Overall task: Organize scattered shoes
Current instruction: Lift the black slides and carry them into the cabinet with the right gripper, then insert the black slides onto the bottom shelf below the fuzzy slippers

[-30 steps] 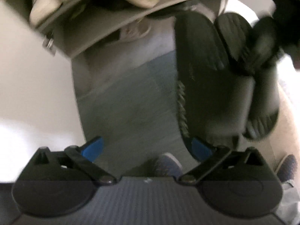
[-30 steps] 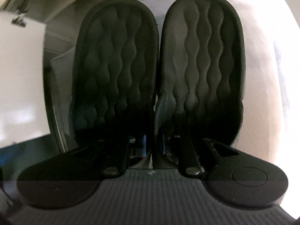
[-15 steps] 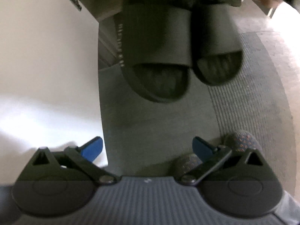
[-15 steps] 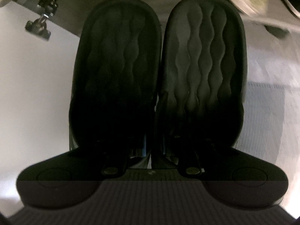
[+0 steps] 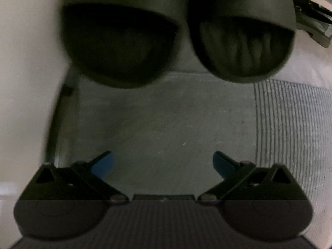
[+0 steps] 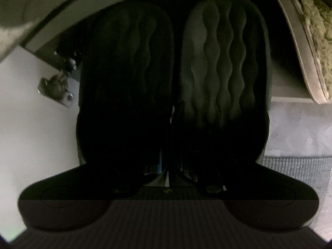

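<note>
Currently my left gripper (image 5: 162,161) is spread wide with nothing between its blue pads (image 5: 102,162), pointing down at the grey floor (image 5: 166,128). On the far left of this view stands a white cabinet door (image 5: 25,83); to the right lies a ribbed mat (image 5: 294,137). Above the fingers the pair of black slides (image 5: 180,35) hangs toe-down, open toes facing my camera, clear of the floor.

My right gripper (image 6: 169,166) is closed on the slides (image 6: 172,78) at their inner edges, held side by side, wavy soles toward the lens. Left of them in this view a metal hinge (image 6: 57,88) sits on the white door (image 6: 35,134); over them runs a shelf edge (image 6: 87,10); at the far right a fuzzy olive shoe (image 6: 315,35) rests on a shelf.
</note>
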Demonstrator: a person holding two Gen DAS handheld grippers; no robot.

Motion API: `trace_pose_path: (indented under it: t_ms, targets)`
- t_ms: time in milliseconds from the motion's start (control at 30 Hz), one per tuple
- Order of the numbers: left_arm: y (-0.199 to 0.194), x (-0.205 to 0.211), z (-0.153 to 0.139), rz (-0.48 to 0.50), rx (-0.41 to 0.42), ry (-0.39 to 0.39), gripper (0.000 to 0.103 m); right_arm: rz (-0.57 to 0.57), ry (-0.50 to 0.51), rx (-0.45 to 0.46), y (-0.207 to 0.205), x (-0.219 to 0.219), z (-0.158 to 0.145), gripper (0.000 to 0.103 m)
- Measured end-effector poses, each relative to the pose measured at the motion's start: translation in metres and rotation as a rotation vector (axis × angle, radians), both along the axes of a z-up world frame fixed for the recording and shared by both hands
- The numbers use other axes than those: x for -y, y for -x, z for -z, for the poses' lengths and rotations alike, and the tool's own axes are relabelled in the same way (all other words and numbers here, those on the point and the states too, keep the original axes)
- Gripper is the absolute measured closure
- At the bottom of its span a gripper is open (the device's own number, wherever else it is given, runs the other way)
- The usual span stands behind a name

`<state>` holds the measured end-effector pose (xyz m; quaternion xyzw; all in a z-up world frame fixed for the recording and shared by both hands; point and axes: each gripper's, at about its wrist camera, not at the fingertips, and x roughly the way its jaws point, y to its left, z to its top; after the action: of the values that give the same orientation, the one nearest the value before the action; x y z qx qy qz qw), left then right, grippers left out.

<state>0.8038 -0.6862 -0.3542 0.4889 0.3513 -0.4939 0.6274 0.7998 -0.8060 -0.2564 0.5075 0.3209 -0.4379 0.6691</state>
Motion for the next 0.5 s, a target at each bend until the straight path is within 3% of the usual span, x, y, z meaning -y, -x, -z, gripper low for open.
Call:
trace_pose_path:
  t_ms: [67,267,500]
  targets:
    - [0.009,0.005,0.010,0.070,0.030,0.008,0.001,-0.012,0.010,0.016,0.000,-0.001,-0.001,0.084]
    - [0.026,0.021,0.007,0.109,0.062,0.102,0.001,-0.049,0.030,0.019,0.005,-0.002,0.001,0.084]
    - [0.027,0.030,-0.004,0.072,0.054,0.137,0.001,-0.058,0.038,0.012,0.021,-0.004,-0.005,0.084]
